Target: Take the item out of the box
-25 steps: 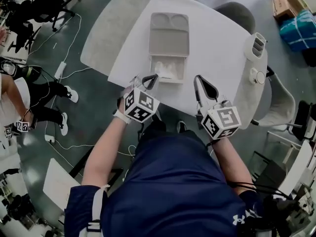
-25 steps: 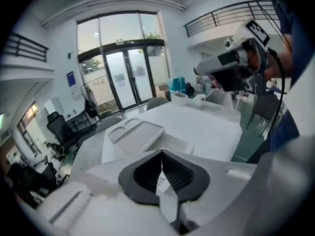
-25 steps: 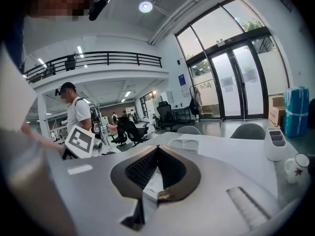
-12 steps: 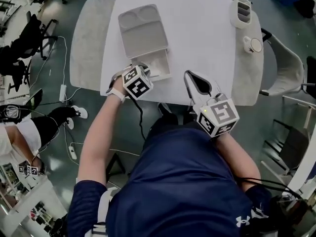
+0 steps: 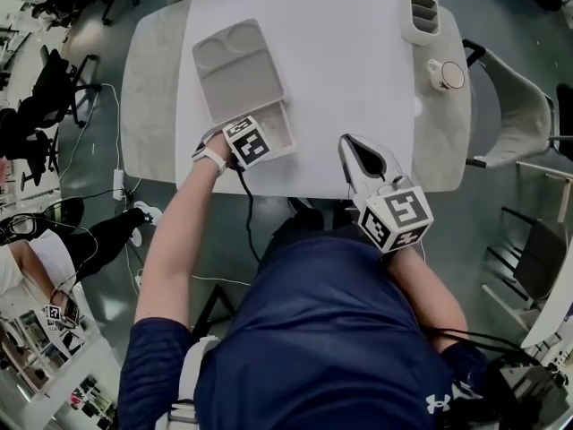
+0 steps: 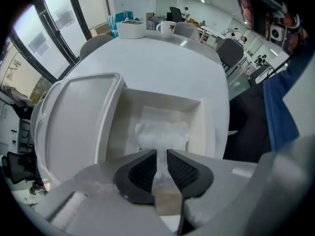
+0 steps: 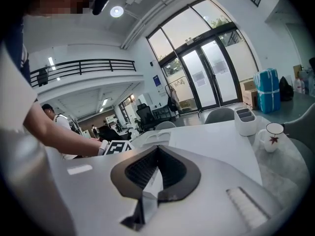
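A white box (image 5: 235, 70) lies open on the white table (image 5: 358, 70), with its lid folded back away from me. Its tray (image 6: 197, 122) holds a white crumpled item (image 6: 162, 132). My left gripper (image 5: 261, 131) reaches into the tray, and its marker cube hides the jaws in the head view. In the left gripper view, the left gripper (image 6: 161, 157) has its jaws closed to a narrow slit on the near edge of the item. My right gripper (image 5: 361, 161) hovers at the table's front edge, right of the box. The right gripper (image 7: 156, 150) is shut on nothing.
A cup on a saucer (image 5: 445, 74) and a white slotted holder (image 5: 419, 11) stand at the table's far right corner. Grey chairs (image 5: 524, 124) flank the table. Cables run over the floor at the left. A person (image 5: 36, 240) sits at the far left.
My left gripper has moved forward into the box's tray and closed on the white item. The right gripper has stayed near the table's front edge.
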The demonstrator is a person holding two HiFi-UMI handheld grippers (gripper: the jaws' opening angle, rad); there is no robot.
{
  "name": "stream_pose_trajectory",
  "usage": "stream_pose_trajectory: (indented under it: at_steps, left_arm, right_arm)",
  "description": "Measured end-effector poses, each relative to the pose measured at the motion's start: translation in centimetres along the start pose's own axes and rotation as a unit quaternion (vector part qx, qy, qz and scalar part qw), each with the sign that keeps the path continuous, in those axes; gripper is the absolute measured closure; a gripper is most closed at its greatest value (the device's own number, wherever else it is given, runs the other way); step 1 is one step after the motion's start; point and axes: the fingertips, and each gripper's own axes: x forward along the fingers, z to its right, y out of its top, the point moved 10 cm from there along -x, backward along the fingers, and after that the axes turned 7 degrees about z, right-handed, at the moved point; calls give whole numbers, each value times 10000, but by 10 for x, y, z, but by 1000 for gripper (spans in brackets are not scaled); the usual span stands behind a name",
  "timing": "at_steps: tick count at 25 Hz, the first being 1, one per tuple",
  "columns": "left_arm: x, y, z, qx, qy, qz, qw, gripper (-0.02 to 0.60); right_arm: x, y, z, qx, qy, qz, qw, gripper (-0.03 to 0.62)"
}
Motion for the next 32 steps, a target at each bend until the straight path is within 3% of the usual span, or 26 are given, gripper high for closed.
stream_pose_trajectory:
  at_steps: [5, 10, 19, 25, 32]
  left_arm:
    - [6, 0, 0, 17, -35, 57, 10000, 535]
    - [-1, -2, -1, -513, -1, 535, 9973, 573]
    - [-26, -7, 12, -388, 856, 1403, 9856, 575]
    - [-63, 0, 23, -649, 1535, 2249, 9600, 575]
    - [-118, -14, 38, -1477, 2151, 3234, 9096, 575]
  right_arm:
    - [-1, 5, 6, -54, -53, -35, 10000, 591]
    - [7, 14, 10, -184, 21, -53, 9998, 591]
    - [28, 30, 17, -378, 12, 2, 9993, 591]
    - [45, 49, 24, -558, 183, 131, 9982, 592]
    - [58, 63, 13, -670, 476, 273, 9962, 592]
